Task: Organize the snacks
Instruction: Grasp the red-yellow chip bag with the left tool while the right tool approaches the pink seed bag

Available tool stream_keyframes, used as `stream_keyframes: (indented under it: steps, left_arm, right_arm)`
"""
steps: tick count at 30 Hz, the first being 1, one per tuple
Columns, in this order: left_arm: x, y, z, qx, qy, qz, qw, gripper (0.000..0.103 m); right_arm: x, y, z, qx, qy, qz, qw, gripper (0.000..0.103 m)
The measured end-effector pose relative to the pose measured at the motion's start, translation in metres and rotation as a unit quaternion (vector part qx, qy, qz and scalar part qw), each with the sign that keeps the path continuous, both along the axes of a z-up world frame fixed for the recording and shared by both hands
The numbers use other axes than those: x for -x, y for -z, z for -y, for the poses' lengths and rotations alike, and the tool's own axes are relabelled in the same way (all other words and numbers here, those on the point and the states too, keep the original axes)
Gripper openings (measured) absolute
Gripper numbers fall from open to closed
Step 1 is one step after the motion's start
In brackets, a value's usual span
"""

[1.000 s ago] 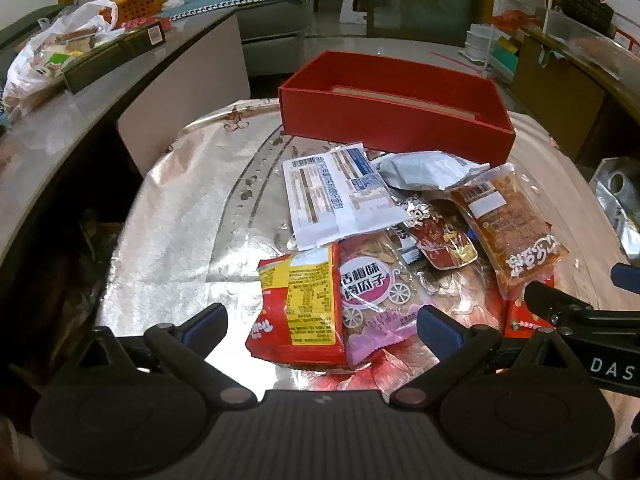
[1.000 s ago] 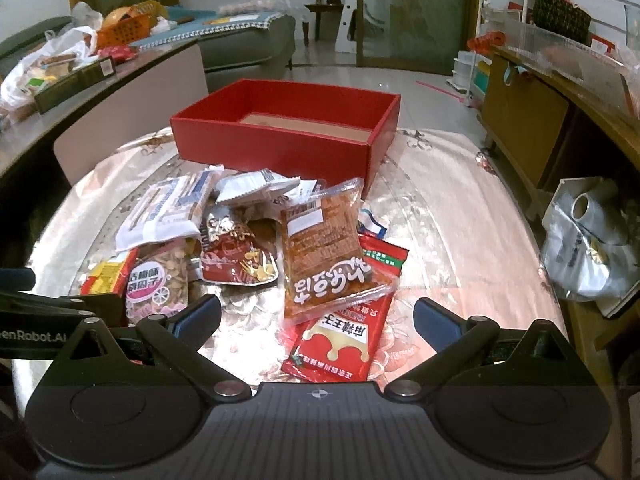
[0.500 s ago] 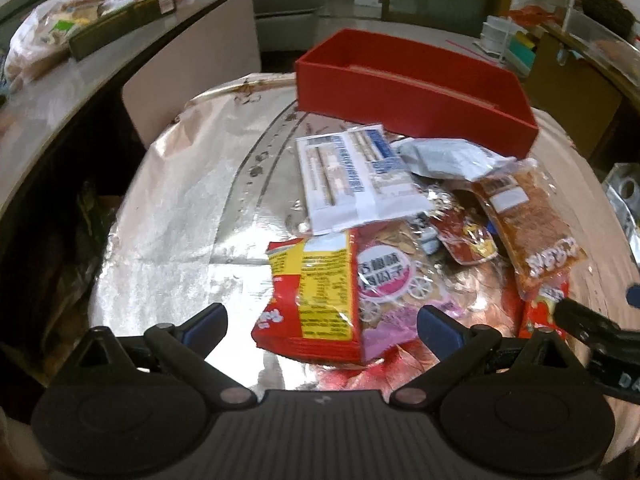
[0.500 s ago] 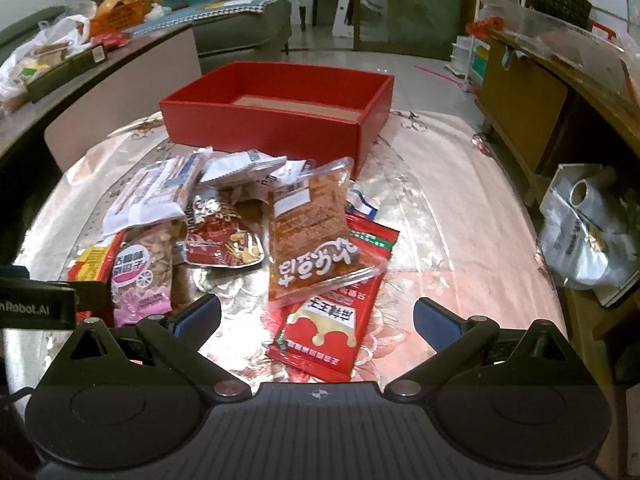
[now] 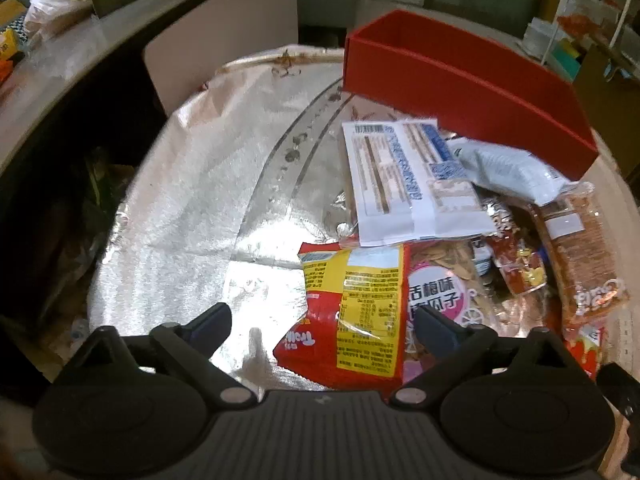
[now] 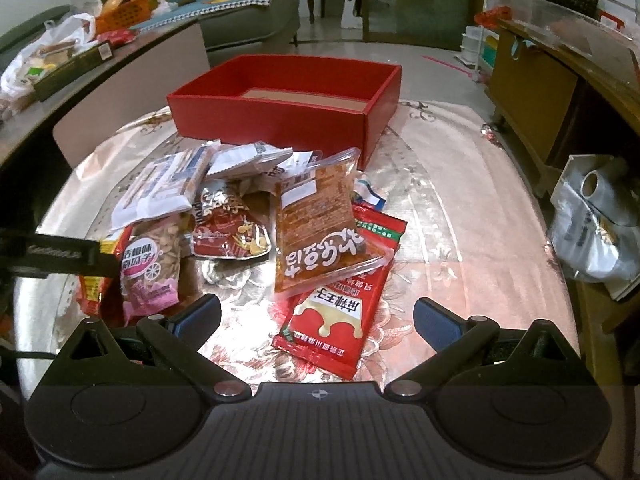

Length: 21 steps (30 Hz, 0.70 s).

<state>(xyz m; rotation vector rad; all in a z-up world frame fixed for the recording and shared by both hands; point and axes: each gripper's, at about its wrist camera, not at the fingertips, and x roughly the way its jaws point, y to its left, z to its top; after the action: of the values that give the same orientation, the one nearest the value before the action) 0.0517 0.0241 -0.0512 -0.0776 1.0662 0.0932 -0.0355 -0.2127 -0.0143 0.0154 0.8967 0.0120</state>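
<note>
The left gripper [image 5: 322,330] has advanced toward the snack pile since the earlier frames. Its fingers [image 5: 210,326] are spread wide and grip nothing. The red and yellow packet [image 5: 352,312] now lies between the fingertips, where a second ago it lay ahead of them. The right fingertip overlaps the pink seed packet [image 5: 438,292] just beside it; contact cannot be confirmed.

The left wrist view has also tilted down and closed in: the red box [image 5: 460,92] now sits at the upper right of that view, and more of the shiny cloth covering the counter [image 5: 192,184] shows at the left.

The right gripper [image 6: 316,320] is likewise spread wide and empty. It has moved slightly forward; the red sauce packet [image 6: 336,312] now reaches down between its fingertips without touching either.

The snacks themselves have not shifted:
- The white and blue packet [image 5: 408,184] rests on the upper edges of the red and yellow packet and the pink seed packet.
- The clear orange packet [image 6: 320,224] lies across the top of the red sauce packet.
- The dark red packet [image 6: 228,232] lies between the pink seed packet and the clear orange packet.
- The grey packet [image 5: 508,168] lies against the box's near wall.

No snack is seen in the visible part of the red box.
</note>
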Motion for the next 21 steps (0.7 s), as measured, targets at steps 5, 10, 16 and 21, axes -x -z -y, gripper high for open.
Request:
stream_keyframes:
  steps: [5, 10, 16, 21]
  left_arm:
    - [-0.010, 0.013, -0.010, 0.027, -0.012, -0.022, 0.9993, 0.093]
    - [-0.004, 0.012, -0.010, 0.056, -0.002, -0.021, 0.9982, 0.069]
    - [0.014, 0.010, -0.007, 0.038, 0.027, -0.034, 0.9983, 0.058]
    - [0.034, 0.009, -0.011, 0.030, 0.052, -0.054, 0.9968, 0.058]
  right_arm:
    - [-0.001, 0.003, -0.002, -0.003, -0.006, -0.009, 1.000, 0.103]
    - [-0.002, 0.004, -0.009, -0.002, -0.015, -0.015, 1.000, 0.103]
    - [-0.004, 0.003, -0.020, 0.003, -0.035, -0.019, 0.999, 0.103]
    - [-0.006, 0.006, -0.030, 0.006, -0.052, -0.032, 0.998, 0.103]
